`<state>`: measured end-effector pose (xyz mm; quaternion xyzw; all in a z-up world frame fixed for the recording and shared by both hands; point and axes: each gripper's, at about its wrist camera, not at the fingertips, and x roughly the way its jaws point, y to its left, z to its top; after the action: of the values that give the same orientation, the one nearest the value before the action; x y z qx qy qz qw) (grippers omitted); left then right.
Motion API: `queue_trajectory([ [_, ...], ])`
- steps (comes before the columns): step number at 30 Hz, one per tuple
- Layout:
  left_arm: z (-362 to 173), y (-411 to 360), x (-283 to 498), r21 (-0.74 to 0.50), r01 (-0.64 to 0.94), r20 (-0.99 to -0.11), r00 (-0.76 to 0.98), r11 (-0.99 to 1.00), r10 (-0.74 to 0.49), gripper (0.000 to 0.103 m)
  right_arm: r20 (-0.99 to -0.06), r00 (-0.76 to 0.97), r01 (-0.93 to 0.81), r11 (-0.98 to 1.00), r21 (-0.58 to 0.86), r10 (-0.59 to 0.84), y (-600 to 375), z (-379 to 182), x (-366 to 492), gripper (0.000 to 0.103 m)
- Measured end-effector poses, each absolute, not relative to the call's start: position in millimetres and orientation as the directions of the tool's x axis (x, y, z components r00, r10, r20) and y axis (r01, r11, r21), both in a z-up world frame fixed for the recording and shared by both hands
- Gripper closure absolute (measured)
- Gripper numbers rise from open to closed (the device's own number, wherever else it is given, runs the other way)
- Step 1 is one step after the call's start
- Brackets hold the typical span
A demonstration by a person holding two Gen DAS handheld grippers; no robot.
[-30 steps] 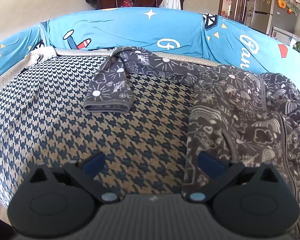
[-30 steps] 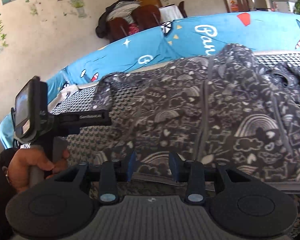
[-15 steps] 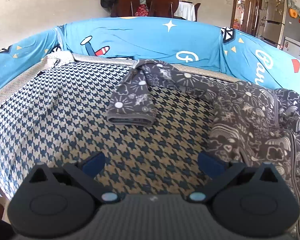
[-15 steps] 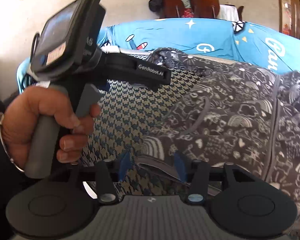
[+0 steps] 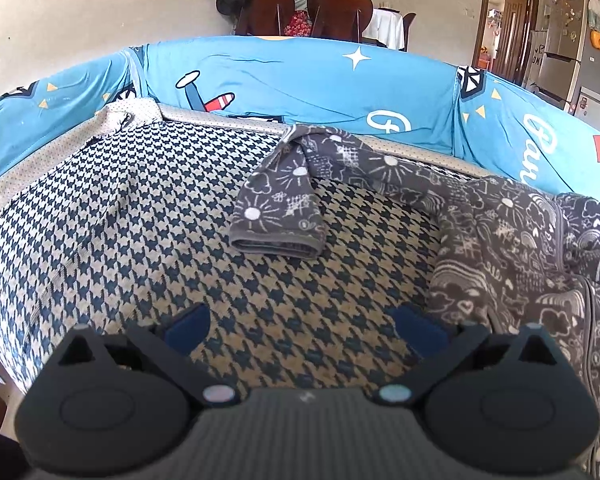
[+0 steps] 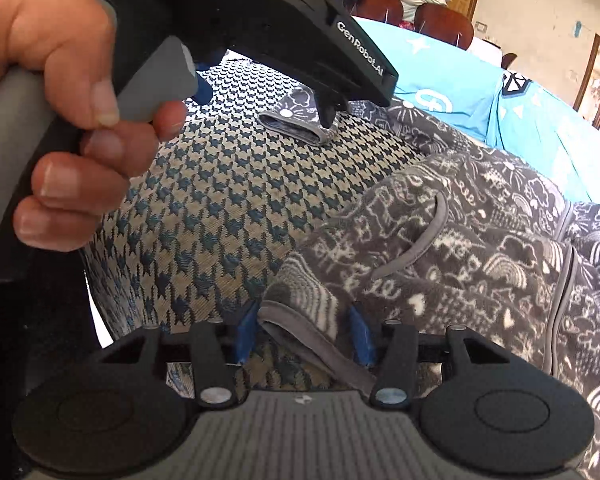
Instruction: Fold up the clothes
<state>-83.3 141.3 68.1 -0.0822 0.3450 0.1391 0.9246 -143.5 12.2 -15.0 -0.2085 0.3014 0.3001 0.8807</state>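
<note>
We see a dark grey fleece garment [image 5: 512, 248] printed with white doodles, lying crumpled on the houndstooth cover [image 5: 148, 216], one sleeve [image 5: 284, 208] stretched away with its cuff doubled back. Our left hand-held gripper [image 5: 304, 324] hangs wide apart above the cover, holding nothing. Only the right wrist view shows the right hand-held gripper [image 6: 306, 334] half closed around the garment's grey-bound hem, and a hand [image 6: 60, 120] on the other tool's handle.
</note>
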Motion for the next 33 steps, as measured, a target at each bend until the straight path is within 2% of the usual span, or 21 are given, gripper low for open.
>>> queue_trajectory([
  [3,69,142,-84,-0.060,-0.316,-0.659,0.725,0.947,0.200,0.000,-0.656,0.640,-0.632,0.760,-0.151,0.401,7,-13,-133,0.083],
  [6,70,143,-85,-0.063,-0.320,-0.654,0.728,0.945,0.203,0.000,-0.668,0.610,-0.616,0.785,-0.061,0.426,-3,-6,-123,0.088],
  [11,79,147,-88,-0.051,-0.346,-0.618,0.748,0.937,0.243,0.000,-0.650,0.546,-0.626,0.773,0.103,0.529,-12,10,-118,0.089],
  [16,85,150,-91,-0.046,-0.385,-0.593,0.753,0.922,0.285,0.000,-0.660,0.503,-0.647,0.750,0.141,0.558,-12,11,-120,0.089],
  [20,82,139,-88,-0.014,-0.361,-0.600,0.749,0.932,0.281,0.000,-0.666,0.469,-0.662,0.730,0.171,0.580,-11,12,-122,0.084],
  [27,79,124,-84,0.009,-0.321,-0.597,0.758,0.947,0.263,0.000,-0.674,0.451,-0.662,0.726,0.186,0.585,-18,15,-127,0.082],
  [30,76,122,-83,0.005,-0.313,-0.603,0.757,0.950,0.252,0.000,-0.670,0.484,-0.635,0.753,0.173,0.563,-29,19,-129,0.073],
  [33,74,118,-82,-0.001,-0.296,-0.606,0.760,0.955,0.235,0.000,-0.657,0.526,-0.608,0.779,0.153,0.540,-42,26,-130,0.070],
])
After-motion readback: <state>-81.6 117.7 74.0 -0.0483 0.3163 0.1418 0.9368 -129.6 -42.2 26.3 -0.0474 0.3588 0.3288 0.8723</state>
